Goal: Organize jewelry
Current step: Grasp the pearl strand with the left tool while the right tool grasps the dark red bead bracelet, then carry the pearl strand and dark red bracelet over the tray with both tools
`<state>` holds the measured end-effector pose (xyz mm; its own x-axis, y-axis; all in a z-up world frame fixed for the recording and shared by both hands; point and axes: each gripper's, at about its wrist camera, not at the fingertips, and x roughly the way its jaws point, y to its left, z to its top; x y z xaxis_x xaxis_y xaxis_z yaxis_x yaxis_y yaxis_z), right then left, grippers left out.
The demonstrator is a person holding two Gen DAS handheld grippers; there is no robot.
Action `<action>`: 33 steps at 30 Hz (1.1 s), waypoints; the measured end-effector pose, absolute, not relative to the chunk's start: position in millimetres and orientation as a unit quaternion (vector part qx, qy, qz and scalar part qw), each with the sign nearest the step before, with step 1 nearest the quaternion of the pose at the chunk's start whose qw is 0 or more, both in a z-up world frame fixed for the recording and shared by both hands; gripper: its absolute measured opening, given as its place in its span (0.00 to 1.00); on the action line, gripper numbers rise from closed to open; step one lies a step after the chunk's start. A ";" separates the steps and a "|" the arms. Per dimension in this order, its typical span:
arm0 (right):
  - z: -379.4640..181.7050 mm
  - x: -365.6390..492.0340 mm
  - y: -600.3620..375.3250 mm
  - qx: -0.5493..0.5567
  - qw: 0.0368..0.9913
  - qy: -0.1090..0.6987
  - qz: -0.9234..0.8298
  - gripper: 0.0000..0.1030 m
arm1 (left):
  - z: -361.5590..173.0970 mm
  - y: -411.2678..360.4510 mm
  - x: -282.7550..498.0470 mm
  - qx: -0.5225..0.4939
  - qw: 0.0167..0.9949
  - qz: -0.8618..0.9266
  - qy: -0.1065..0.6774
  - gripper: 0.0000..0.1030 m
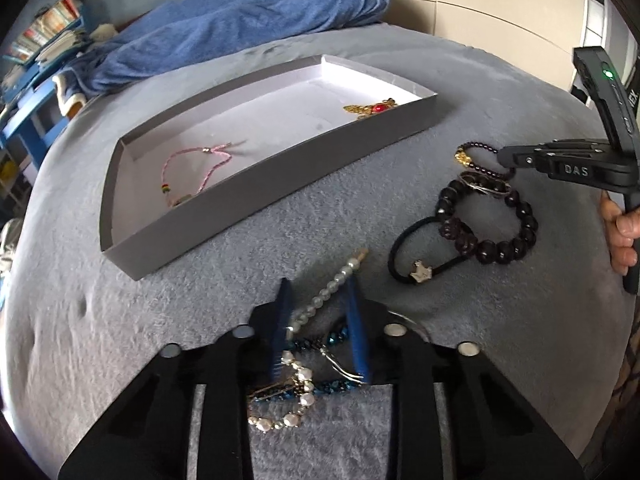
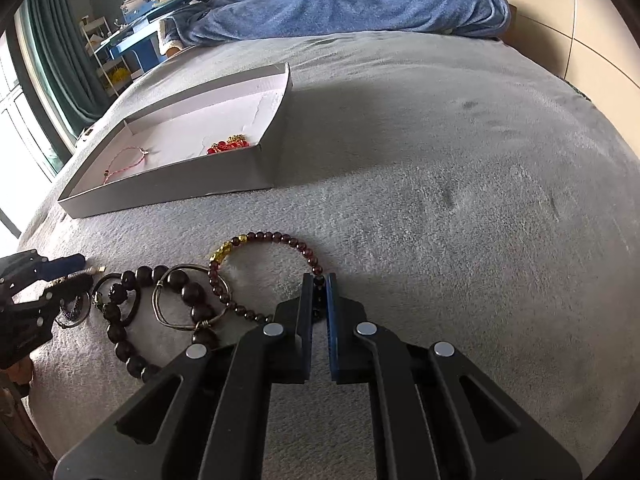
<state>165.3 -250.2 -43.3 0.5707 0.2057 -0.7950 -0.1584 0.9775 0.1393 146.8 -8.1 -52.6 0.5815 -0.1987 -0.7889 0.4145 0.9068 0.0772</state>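
Two pieces are lying in the tray (image 1: 256, 184); several are waiting on the bed. The right gripper (image 2: 319, 280) is pinching the garnet bracelet (image 2: 276, 238) (jaws narrow), the left gripper (image 1: 320, 292) standing wide around the pearl strand (image 1: 332, 288)

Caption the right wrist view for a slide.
Right gripper shut on garnet bracelet on grey blanket; grey box beyond.

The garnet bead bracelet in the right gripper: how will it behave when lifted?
The garnet bracelet is small beads on a cord, so it will probably droop into a hanging loop. The right gripper pinches one narrow stretch; round glossy beads may slip. It overlaps the wire bangle, which could drag along.
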 end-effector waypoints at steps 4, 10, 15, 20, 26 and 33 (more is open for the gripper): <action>-43.0 165.4 -250.6 0.028 0.886 0.452 0.103 0.06 | -51.4 2.5 151.1 0.111 0.886 -0.150 0.424 0.08; -41.3 166.5 -251.4 0.037 0.885 0.452 0.106 0.06 | -50.6 16.6 157.6 0.073 0.888 -0.138 0.432 0.07; -39.2 166.5 -253.3 0.048 0.886 0.448 0.111 0.06 | -54.8 12.1 158.2 0.086 0.883 -0.137 0.440 0.10; -31.6 163.9 -251.8 0.055 0.892 0.433 0.118 0.06 | -55.2 12.4 159.5 0.083 0.882 -0.139 0.443 0.10; -18.2 160.5 -248.4 0.066 0.900 0.411 0.130 0.06 | -48.0 9.6 154.2 0.090 0.886 -0.145 0.431 0.07; -0.6 159.0 -249.8 0.088 0.907 0.384 0.147 0.06 | -29.4 13.8 148.5 0.076 0.902 -0.144 0.401 0.07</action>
<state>159.0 -249.8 -0.6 0.6611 0.3343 -0.6717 -0.1997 0.9413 0.2720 148.5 13.8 -29.4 0.6375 -0.1989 -0.7444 0.3202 0.9471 0.0212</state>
